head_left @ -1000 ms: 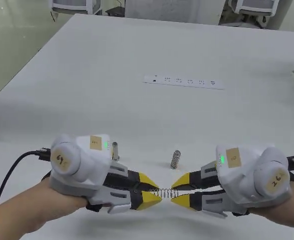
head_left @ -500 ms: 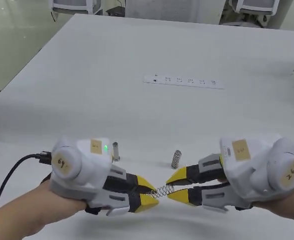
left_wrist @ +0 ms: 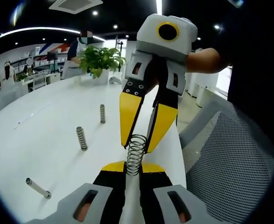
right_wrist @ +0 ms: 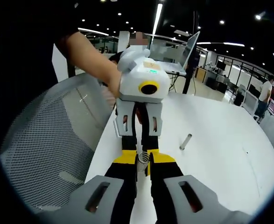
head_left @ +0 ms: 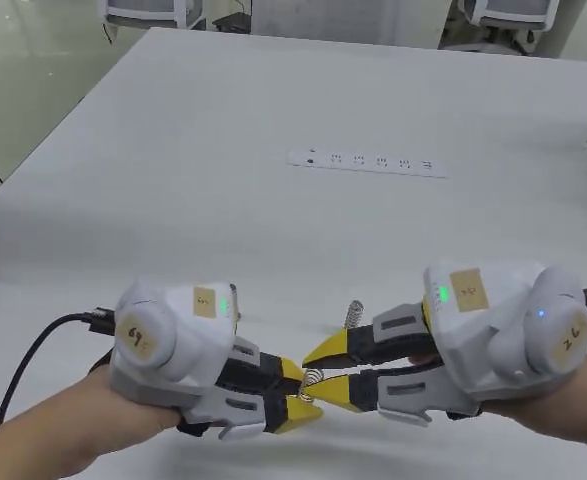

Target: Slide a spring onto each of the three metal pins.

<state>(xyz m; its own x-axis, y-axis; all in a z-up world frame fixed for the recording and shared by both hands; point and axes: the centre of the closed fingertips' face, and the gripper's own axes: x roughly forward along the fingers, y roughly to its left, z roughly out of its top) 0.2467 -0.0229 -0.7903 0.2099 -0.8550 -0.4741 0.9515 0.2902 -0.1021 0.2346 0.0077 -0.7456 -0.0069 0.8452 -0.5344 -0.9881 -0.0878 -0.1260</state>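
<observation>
Above a white desk's [head_left: 273, 230] near edge, the left hand-held gripper [left_wrist: 129, 166] is pinching one end of a spring [left_wrist: 136, 149] while the right hand-held gripper [right_wrist: 144, 157] is clasping the other. Squeezed unevenly, it could be buckling and flicking away.

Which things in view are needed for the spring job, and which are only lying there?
Job: spring, held by left hand-held gripper and right hand-held gripper; pin wearing a spring; bare pin.
Lying about: power strip; potted plant.
</observation>
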